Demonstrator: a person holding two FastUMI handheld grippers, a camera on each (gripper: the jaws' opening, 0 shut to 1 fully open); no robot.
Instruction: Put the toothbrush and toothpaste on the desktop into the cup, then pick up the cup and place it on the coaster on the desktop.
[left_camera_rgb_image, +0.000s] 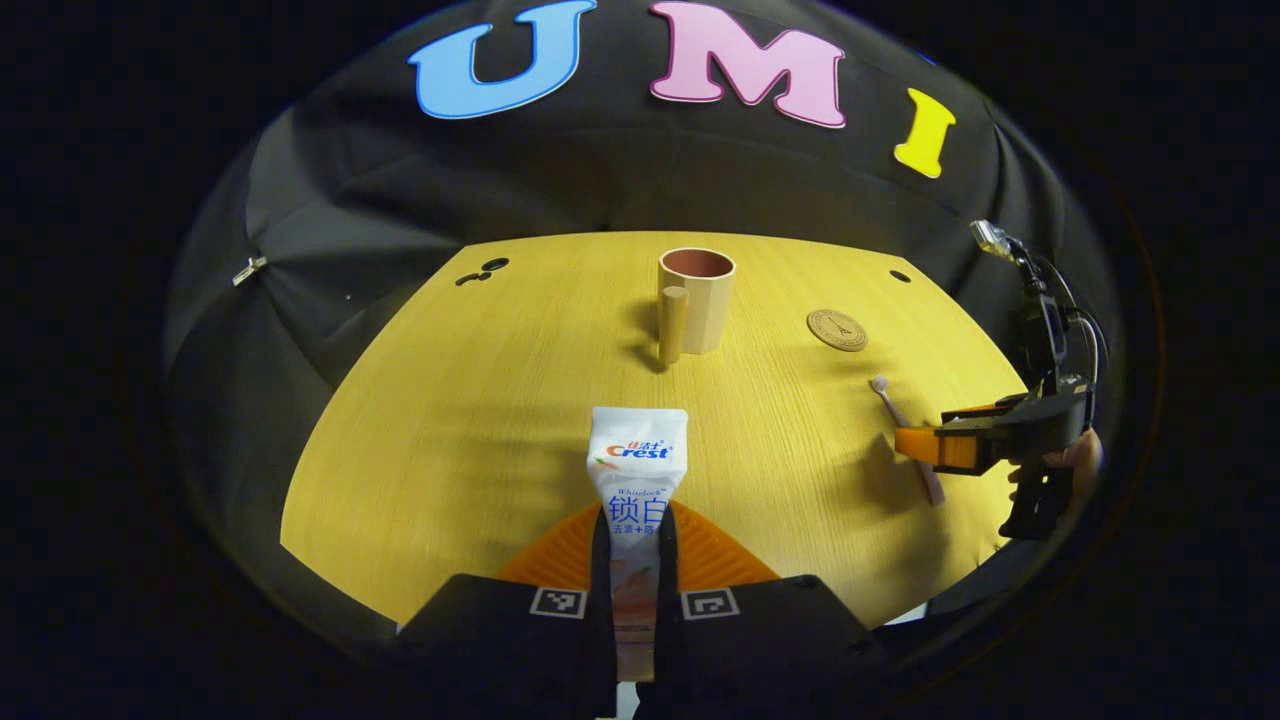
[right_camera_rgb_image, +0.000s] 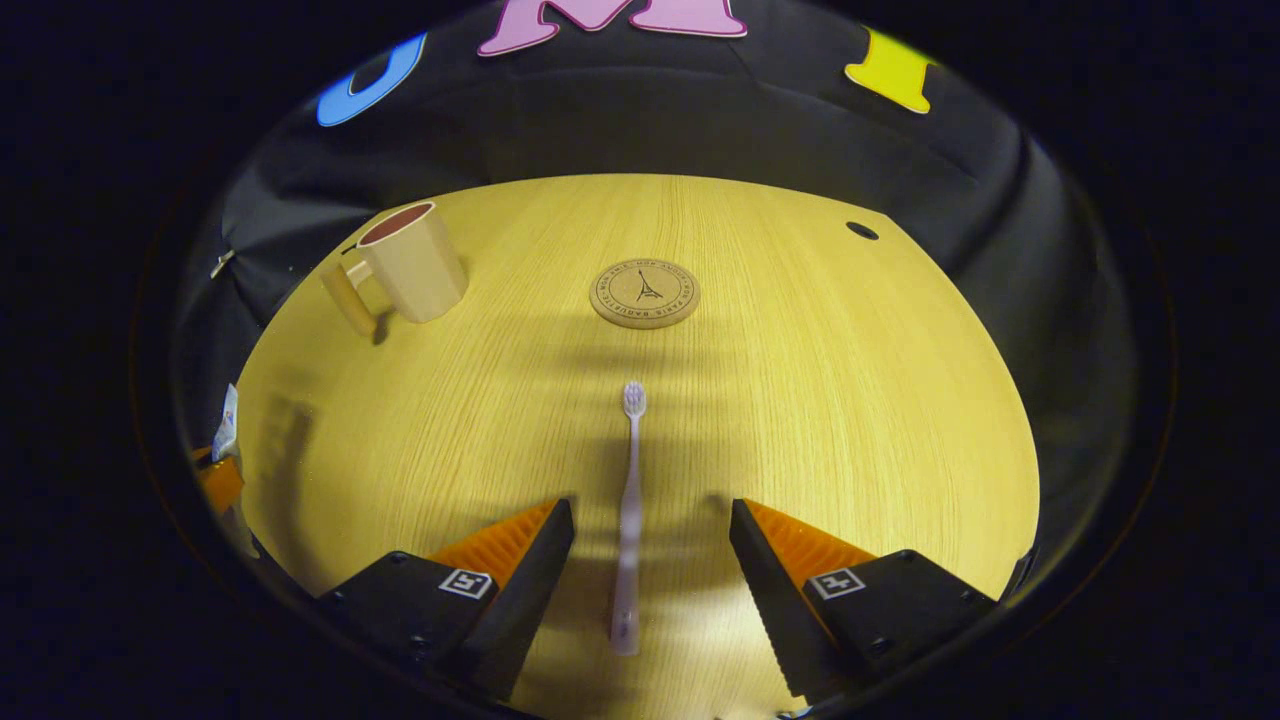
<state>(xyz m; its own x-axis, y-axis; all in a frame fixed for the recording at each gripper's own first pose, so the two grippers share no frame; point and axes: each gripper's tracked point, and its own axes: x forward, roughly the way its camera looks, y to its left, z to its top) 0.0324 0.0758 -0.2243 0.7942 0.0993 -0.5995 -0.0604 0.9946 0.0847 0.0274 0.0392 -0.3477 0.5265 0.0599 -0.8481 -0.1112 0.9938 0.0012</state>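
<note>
Gripping toothpaste mid-tube, left gripper pinching; tube soft, light.
Right gripper spread astride toothbrush, lower centre; thin, stiff, slippery: take mid-handle.

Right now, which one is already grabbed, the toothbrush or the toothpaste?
The toothpaste: the left gripper squeezes it. The toothbrush lies loose on the table between the right gripper's open fingers.

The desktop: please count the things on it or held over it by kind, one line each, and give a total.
Cup: 1
Coaster: 1
Toothbrush: 1, lying between the open fingers of the right gripper
Toothpaste tube: 1, clamped in the left gripper
Total: 4
</note>
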